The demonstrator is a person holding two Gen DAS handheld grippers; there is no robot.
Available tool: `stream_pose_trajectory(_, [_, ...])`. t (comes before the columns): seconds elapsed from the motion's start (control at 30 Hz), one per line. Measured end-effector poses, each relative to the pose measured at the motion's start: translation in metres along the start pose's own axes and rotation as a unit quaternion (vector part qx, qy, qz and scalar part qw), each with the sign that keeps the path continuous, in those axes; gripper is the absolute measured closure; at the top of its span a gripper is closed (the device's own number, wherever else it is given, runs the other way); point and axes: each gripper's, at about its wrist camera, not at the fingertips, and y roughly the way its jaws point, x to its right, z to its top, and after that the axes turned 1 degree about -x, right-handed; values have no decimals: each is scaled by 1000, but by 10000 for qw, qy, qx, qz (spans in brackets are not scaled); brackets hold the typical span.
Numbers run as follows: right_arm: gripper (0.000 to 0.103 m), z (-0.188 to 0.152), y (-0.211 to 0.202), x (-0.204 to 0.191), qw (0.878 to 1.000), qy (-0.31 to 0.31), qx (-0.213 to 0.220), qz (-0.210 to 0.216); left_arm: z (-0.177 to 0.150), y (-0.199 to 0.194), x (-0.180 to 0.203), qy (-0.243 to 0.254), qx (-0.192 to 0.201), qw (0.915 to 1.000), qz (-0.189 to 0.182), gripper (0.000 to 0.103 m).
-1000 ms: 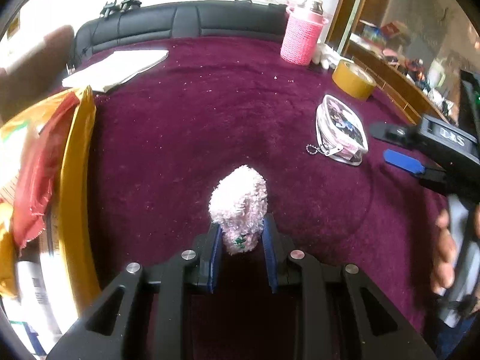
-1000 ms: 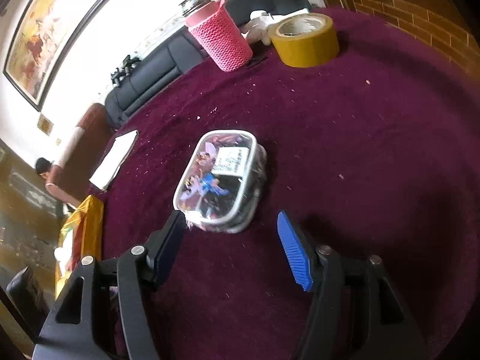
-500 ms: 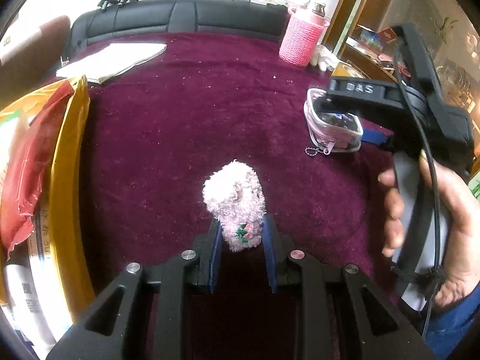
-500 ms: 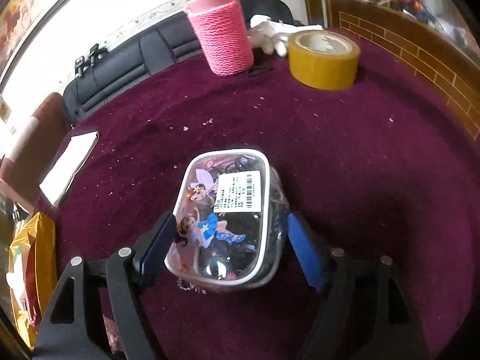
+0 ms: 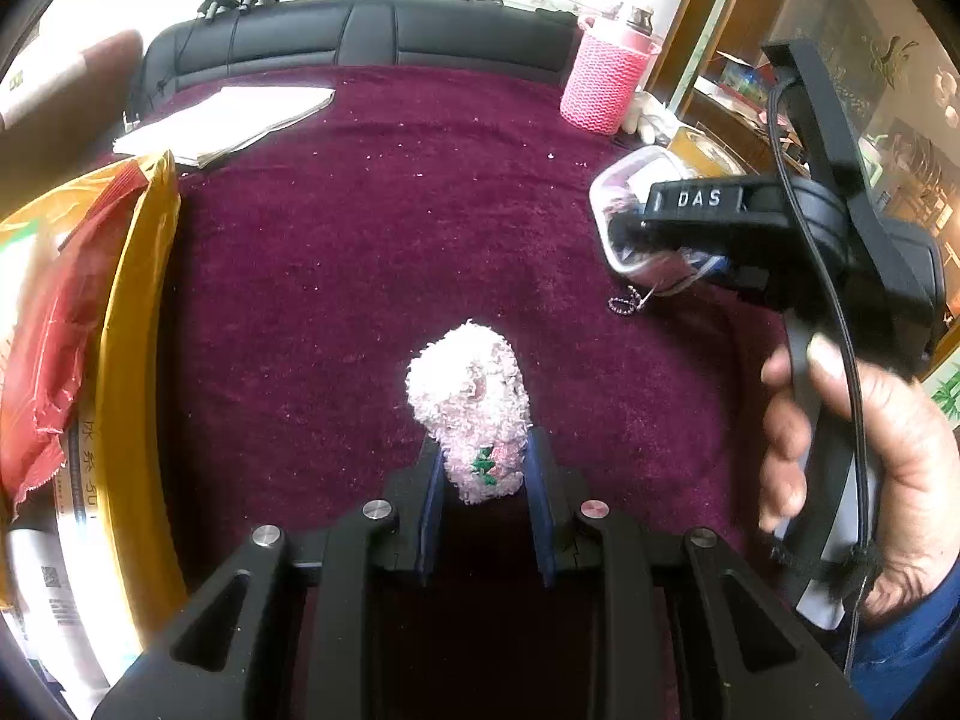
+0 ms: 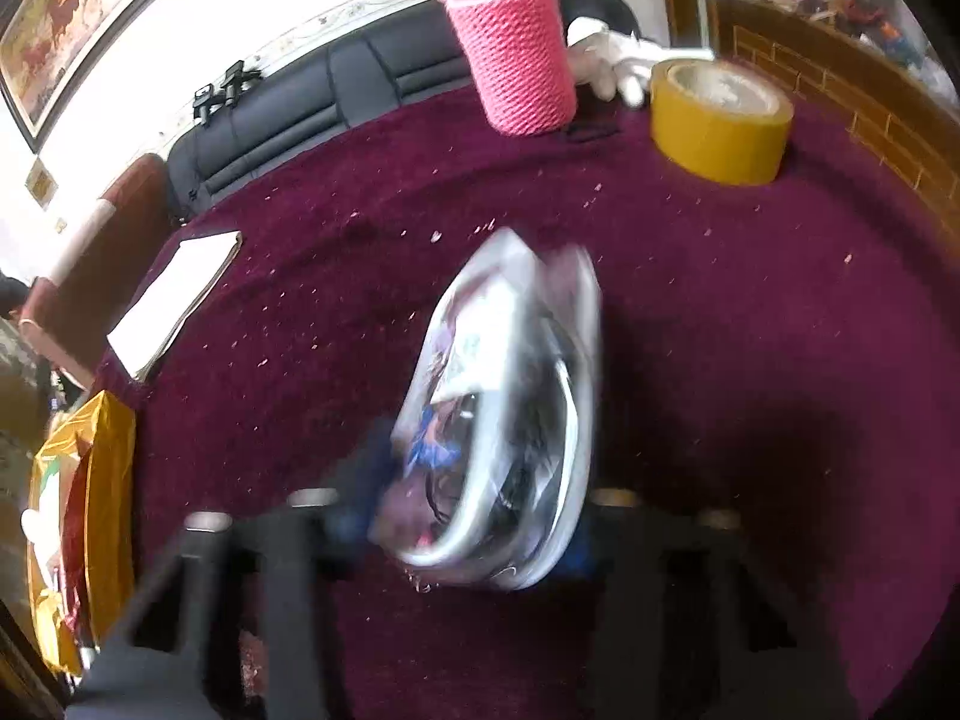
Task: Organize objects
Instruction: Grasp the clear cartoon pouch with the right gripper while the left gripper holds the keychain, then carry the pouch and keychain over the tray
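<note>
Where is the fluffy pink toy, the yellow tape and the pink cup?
fluffy pink toy (image 5: 471,402), left wrist view, its fuzzy middle
yellow tape (image 6: 717,132), right wrist view, outer side
pink cup (image 6: 516,54), right wrist view, knitted side

Maroon carpet (image 5: 372,228), black leather sofa (image 5: 372,30), framed painting (image 6: 78,18), bright daylight.

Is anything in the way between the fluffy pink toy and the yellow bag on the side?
Nothing visible. The left gripper holds the fluffy pink toy, and only bare maroon cloth lies between it and the yellow bag.
</note>
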Motion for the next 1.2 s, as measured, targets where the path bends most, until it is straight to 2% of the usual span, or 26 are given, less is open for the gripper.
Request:
stream_pose_trajectory(0.07, [75, -5, -1, -2, 9998, -60, 19, 189, 0, 0, 0, 13, 9, 10000, 9, 82])
stream_pose_trajectory(0.33, [75, -30, -37, -10, 9972, -487, 401, 390, 0, -2, 2, 75, 99, 9999, 1, 83])
stream_pose_trajectory(0.6, [75, -68, -76, -26, 9917, -1030, 563, 528, 0, -14, 8, 223, 440, 9987, 117, 83])
stream_pose_trajectory(1.2, [75, -99, -111, -9, 9900, -1082, 608, 676, -8, -55, 22, 453, 1054, 9920, 535, 83])
